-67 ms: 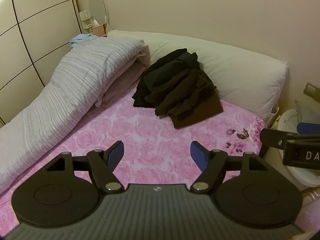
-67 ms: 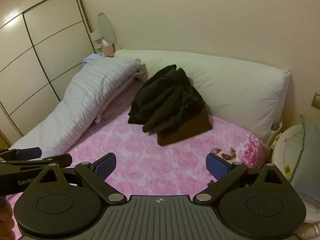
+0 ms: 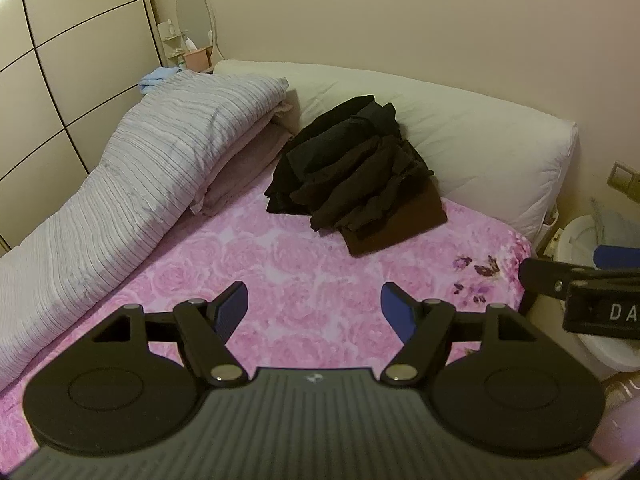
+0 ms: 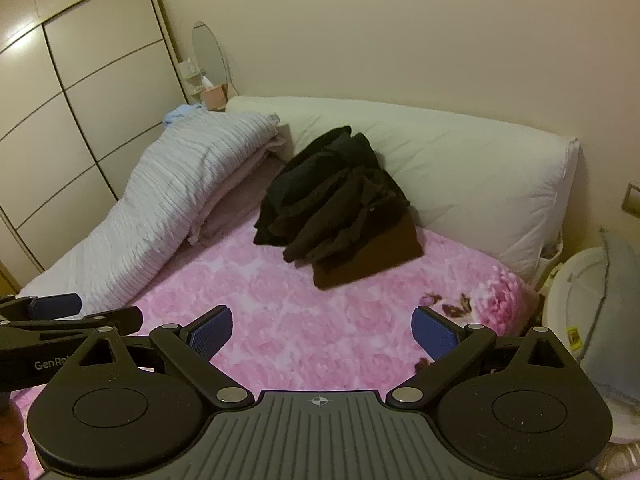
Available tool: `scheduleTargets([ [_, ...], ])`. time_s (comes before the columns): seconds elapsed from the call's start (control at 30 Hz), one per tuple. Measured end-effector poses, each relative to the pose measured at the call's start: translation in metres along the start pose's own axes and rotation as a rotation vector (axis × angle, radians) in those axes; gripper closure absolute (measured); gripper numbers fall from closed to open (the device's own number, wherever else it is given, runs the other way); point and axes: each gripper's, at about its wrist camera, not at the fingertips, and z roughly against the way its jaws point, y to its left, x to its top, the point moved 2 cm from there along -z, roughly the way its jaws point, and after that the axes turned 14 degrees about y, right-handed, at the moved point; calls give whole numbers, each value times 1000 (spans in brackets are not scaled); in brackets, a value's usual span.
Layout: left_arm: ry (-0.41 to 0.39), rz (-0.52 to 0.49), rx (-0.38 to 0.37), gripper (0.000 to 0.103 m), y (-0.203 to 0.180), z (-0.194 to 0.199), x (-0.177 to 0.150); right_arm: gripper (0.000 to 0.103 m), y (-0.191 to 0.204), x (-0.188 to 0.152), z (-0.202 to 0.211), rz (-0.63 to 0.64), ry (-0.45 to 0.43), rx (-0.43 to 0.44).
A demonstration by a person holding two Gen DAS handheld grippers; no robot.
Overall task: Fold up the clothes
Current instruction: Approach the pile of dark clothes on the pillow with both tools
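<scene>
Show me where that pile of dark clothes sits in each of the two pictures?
Left wrist view: pile of dark clothes, centre, upper half, against the white pillow.
Right wrist view: pile of dark clothes, centre, slightly left.
Shared landmark: the oval mirror, upper left.

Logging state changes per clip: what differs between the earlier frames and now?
No visible change. Left gripper and right gripper hang open and empty over the pink bedspread; the dark clothes pile lies untouched against the white pillow.
</scene>
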Motion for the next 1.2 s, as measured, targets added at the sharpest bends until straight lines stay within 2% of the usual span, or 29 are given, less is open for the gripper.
scheduleTargets([
  [0.23, 21, 2, 4, 32, 14, -7, 3, 4, 8, -8, -1, 18, -16, -5],
  [0.33, 26, 10, 0, 32, 17, -8, 0, 4, 16, 5, -10, 2, 29, -21],
  [0.57, 19, 3, -27, 32, 38, -7, -3, 4, 22, 10, -13, 8, 29, -30],
  [1.2, 8, 1, -51, 32, 55, -7, -4, 4, 44, 12, -16, 15, 18, -55],
])
